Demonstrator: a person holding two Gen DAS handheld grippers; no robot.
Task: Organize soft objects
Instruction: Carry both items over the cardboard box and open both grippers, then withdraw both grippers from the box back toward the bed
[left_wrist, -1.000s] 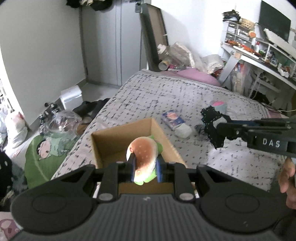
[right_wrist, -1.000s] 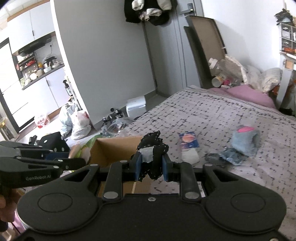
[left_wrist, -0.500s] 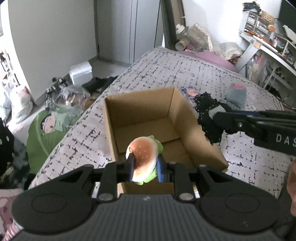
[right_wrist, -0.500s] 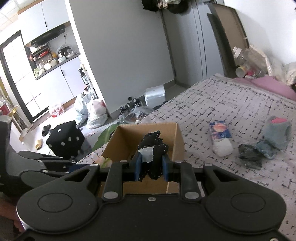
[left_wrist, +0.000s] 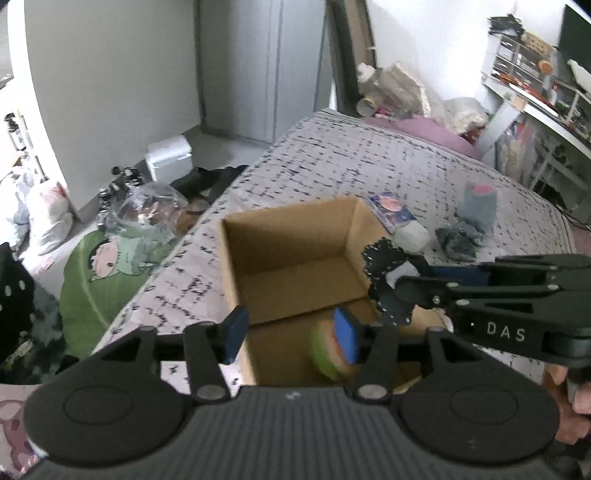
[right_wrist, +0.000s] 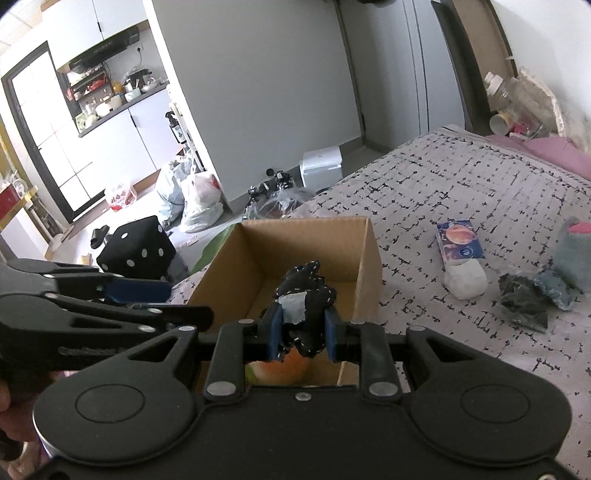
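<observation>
An open cardboard box (left_wrist: 288, 240) stands on the patterned bed. My left gripper (left_wrist: 290, 332) hangs over its near edge with its jaws opening. The burger plush (left_wrist: 325, 354) is blurred beside the right pad, free of the left pad, low inside the box. My right gripper (right_wrist: 301, 332) is shut on a black cloth with white stitching (right_wrist: 306, 291) and holds it above the box (right_wrist: 314, 240). The burger plush (right_wrist: 284, 369) shows beneath that cloth. In the left wrist view, the right gripper (left_wrist: 402, 280) reaches in from the right with the black cloth (left_wrist: 384, 266).
On the bed right of the box lie a tissue pack (right_wrist: 460, 245), a white soft lump (right_wrist: 465, 282), a dark crumpled cloth (right_wrist: 522, 299) and a grey-blue sock with a pink top (right_wrist: 574, 251). A black dice cushion (right_wrist: 138, 254) and bags crowd the floor at left.
My left gripper's jaws have spread apart and let go of the burger plush, which has dropped toward the box floor. Both grippers have come lower and closer over the box.
</observation>
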